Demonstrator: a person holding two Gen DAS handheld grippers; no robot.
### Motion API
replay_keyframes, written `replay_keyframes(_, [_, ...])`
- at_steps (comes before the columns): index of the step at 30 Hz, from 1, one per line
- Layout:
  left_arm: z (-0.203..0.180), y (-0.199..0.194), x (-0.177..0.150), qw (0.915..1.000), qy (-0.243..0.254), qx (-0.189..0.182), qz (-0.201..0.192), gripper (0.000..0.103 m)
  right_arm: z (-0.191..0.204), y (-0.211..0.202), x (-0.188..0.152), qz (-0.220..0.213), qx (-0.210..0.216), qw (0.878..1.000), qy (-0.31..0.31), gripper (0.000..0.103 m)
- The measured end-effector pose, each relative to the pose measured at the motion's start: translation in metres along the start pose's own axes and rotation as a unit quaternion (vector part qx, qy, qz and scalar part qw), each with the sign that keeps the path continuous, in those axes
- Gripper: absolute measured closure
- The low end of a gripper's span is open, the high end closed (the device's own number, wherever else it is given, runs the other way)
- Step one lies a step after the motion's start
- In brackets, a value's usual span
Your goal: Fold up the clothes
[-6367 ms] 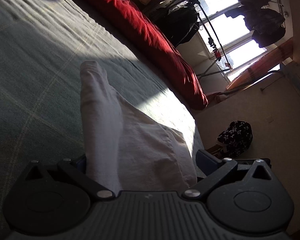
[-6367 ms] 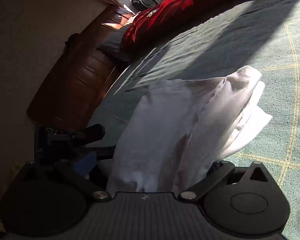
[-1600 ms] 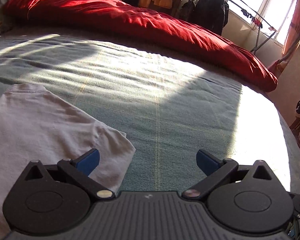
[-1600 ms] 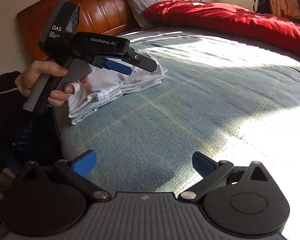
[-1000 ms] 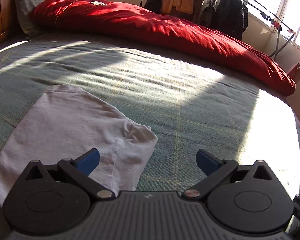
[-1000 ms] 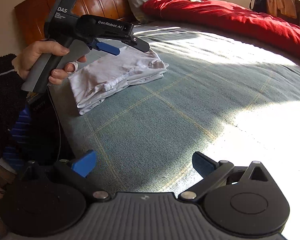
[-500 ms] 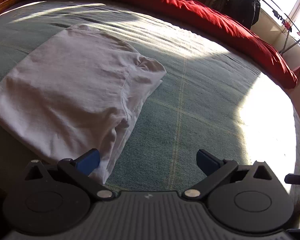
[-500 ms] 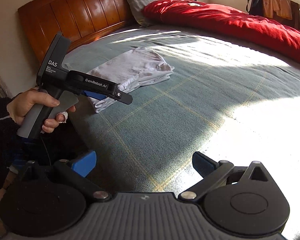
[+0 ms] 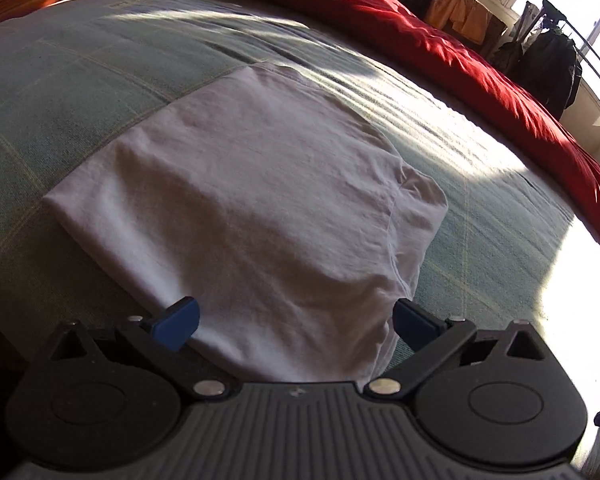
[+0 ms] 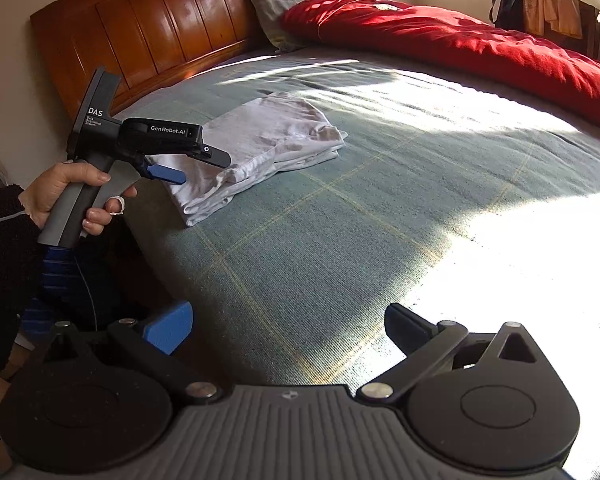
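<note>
the folded white t-shirt point(image 9: 252, 216) lies in a flat stack near the bed's point(image 10: 380, 240) left edge; the left gripper point(image 9: 296, 316) hovers right at its near end, fingers spread, empty — the right gripper point(image 10: 288, 328), also spread, sits well apart.

From my left gripper point(image 9: 294, 320) I see its blue-tipped fingers point(image 9: 176, 322) spread wide over the near edge of a folded white shirt point(image 9: 252, 208). The shirt lies flat on the green bedspread point(image 9: 480, 216), a red duvet point(image 9: 460, 60) bunched beyond it.
</note>
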State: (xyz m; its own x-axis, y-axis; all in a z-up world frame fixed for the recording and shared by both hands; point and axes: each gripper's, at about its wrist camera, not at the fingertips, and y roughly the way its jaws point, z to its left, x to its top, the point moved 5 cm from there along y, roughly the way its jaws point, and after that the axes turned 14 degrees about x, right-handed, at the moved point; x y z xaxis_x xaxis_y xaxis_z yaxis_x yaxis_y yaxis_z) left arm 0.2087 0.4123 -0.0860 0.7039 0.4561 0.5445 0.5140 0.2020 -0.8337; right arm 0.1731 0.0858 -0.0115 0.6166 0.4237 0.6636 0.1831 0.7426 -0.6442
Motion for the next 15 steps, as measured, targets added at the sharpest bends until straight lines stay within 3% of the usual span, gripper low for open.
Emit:
replay_keyframes(5, [0.027, -0.015, 0.028, 0.9981, -0.026, 0.023, -0.05, 0.001, -0.008, 0.005, 0.0, -0.001, 0.004, 1.0, 0.014, 0.0])
replay_keyframes(15, [0.063, 0.021, 0.043, 0.9922, -0.066, 0.1, -0.035, 0.001, -0.007, 0.005, 0.001, 0.001, -0.004, 1.0, 0.004, 0.0])
